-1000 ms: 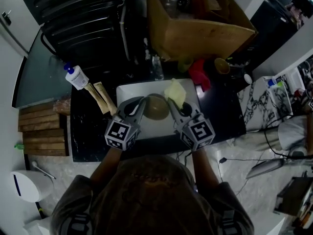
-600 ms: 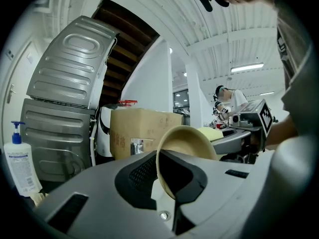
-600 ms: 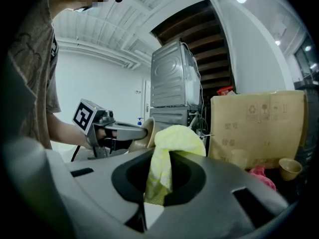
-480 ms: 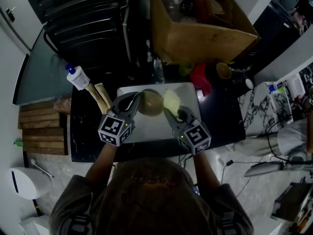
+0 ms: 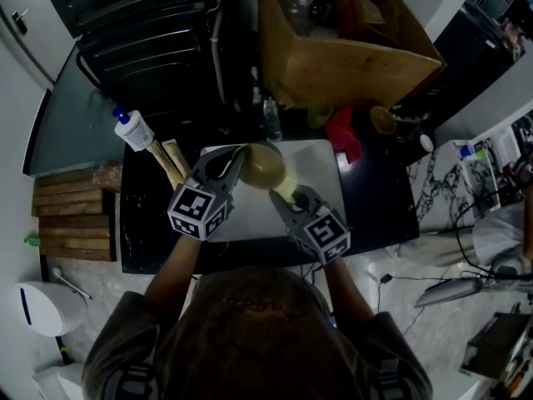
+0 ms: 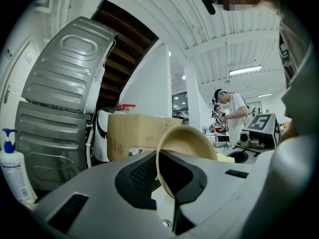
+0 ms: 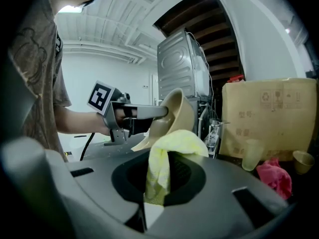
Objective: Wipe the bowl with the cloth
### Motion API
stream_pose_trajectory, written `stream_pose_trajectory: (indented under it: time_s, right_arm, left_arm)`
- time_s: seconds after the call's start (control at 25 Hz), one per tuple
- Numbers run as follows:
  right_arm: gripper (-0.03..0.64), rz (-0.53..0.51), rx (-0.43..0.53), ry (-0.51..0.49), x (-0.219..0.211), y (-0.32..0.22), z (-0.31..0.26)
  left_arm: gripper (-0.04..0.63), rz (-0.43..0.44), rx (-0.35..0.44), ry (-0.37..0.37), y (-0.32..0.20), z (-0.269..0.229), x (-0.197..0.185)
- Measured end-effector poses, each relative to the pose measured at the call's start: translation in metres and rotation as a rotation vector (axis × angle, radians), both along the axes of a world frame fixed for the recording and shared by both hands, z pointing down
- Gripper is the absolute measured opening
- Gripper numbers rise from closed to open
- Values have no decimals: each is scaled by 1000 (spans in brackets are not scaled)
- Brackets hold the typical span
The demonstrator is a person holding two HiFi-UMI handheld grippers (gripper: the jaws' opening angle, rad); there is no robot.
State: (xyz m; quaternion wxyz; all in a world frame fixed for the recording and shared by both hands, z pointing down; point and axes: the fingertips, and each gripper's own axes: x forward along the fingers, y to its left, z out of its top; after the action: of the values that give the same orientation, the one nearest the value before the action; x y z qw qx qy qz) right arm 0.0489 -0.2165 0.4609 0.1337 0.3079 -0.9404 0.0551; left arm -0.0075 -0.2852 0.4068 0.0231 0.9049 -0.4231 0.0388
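Note:
A tan bowl (image 5: 263, 166) is held tilted above the white tray (image 5: 325, 167), its rim clamped by my left gripper (image 5: 234, 158). The left gripper view shows the bowl's edge (image 6: 180, 143) caught between the jaws, opening turned to the right. My right gripper (image 5: 280, 197) is shut on a yellow-green cloth (image 5: 286, 192) just below and right of the bowl. In the right gripper view the cloth (image 7: 164, 156) bunches out of the jaws, close under the bowl (image 7: 177, 114), touching or nearly touching it.
A large cardboard box (image 5: 341, 40) stands behind the tray. A pump bottle (image 5: 133, 131) and wrapped sticks (image 5: 171, 163) lie to the left. A red cloth (image 5: 343, 132) and small cups (image 5: 381, 119) sit at the right. Wooden slats (image 5: 71, 223) are at far left.
The left gripper has lifted and tipped the bowl up toward the tray's far edge. The right gripper with the cloth has drawn back and left, now under the bowl.

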Motion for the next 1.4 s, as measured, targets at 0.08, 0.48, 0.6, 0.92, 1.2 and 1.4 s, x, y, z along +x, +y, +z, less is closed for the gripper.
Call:
stream_pose_trajectory:
  time_s: [0.08, 0.48, 0.6, 0.92, 1.2, 1.4]
  right_arm:
    - [21, -2, -10, -5, -4, 1, 3]
    - [21, 31, -31, -43, -16, -1, 12]
    - [21, 35, -34, -57, -20, -3, 14]
    - [21, 24, -26, -80, -32, -1, 13]
    - [21, 17, -23, -80, -30, 1, 10]
    - [21, -8, -29, -77, -32, 10, 9]
  left_arm:
    - [20, 9, -2, 15, -2, -2, 6]
    - [20, 39, -34, 61, -1, -5, 31]
    - [20, 41, -52, 75, 1, -2, 35]
    - [20, 68, -98, 120, 7, 1, 46]
    - [20, 71, -110, 146, 5, 0, 48]
    - [20, 49, -103, 133, -2, 0, 41]
